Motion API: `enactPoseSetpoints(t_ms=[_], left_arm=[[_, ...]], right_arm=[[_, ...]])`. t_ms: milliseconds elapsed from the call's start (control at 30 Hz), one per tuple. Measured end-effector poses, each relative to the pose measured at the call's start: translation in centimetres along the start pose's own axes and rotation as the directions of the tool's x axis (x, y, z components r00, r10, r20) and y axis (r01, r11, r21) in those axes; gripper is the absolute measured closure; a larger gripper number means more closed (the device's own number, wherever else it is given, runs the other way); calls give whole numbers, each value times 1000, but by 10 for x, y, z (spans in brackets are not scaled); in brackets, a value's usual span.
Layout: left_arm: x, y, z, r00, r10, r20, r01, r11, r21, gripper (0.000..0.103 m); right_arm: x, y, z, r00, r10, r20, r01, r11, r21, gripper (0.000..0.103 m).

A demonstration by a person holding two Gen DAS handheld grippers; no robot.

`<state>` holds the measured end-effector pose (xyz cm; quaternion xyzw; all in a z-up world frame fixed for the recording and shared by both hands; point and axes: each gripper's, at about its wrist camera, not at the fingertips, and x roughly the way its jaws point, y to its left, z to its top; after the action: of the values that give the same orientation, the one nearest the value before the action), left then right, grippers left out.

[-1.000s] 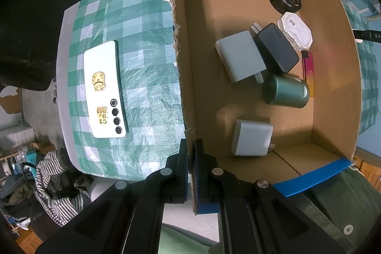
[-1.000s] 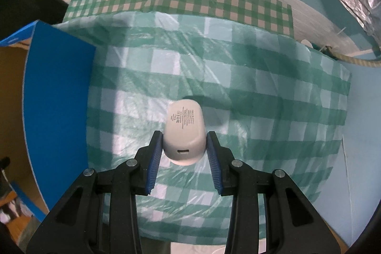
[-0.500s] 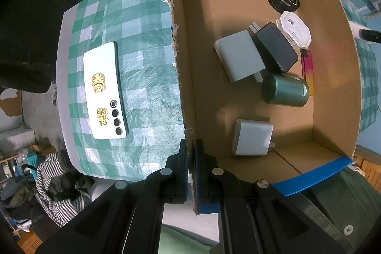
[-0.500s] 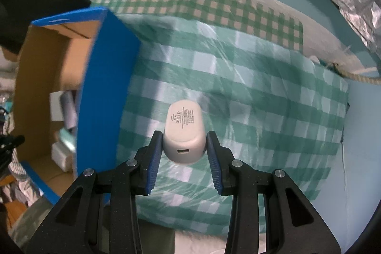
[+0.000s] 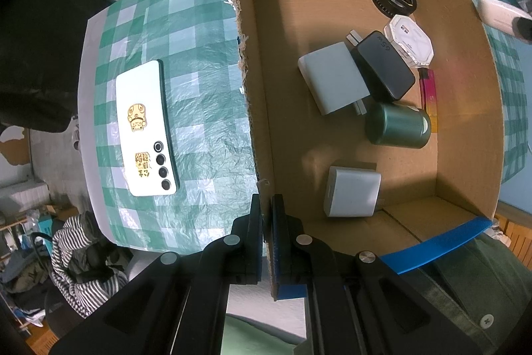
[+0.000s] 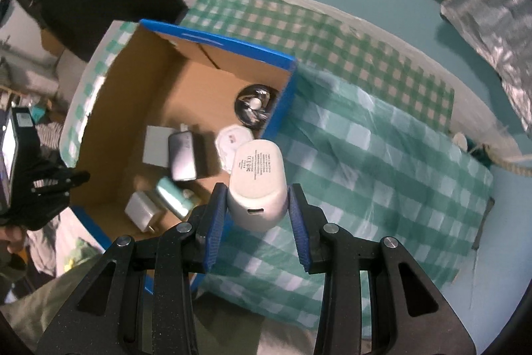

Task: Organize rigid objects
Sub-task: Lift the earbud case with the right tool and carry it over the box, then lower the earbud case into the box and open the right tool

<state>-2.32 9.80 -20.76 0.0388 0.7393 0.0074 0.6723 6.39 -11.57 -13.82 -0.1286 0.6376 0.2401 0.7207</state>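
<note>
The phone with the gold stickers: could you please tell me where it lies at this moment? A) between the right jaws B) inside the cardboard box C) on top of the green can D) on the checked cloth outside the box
D: the phone lies flat on the checked cloth, outside the cardboard box's torn wall.

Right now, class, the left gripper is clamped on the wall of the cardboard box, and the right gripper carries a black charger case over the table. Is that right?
Not quite. The charger case in the right gripper is white, not black, as the right wrist view shows. The rest holds: the left gripper is clamped on the wall of the cardboard box, and the right one carries the case over the table.
</note>
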Motion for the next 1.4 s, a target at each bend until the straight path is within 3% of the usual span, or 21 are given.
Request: enactPoseSetpoints(t_ms=[300, 600, 1067, 1333, 1400], left_arm=[[0, 0, 0, 1000, -3, 1, 3, 1000, 1, 98], [0, 0, 0, 1000, -9, 1, 9, 1000, 1, 98], [0, 0, 0, 1000, -11, 1, 11, 1000, 2, 98], [1, 0, -2, 1000, -12, -1, 12, 1000, 3, 98], [1, 0, -2, 1000, -13, 0, 13, 1000, 4, 98]], right_arm=[[-3, 20, 8, 1000, 21, 11, -20, 999, -43, 67], [22, 38, 14, 999, 16, -32, -18, 996, -92, 67], [52, 33, 21, 997, 20, -79, -24, 998, -52, 67], [46, 32, 22, 998, 21, -59, -23, 999, -40, 66], [41, 31, 23, 999, 19, -48, -20, 999, -26, 62]])
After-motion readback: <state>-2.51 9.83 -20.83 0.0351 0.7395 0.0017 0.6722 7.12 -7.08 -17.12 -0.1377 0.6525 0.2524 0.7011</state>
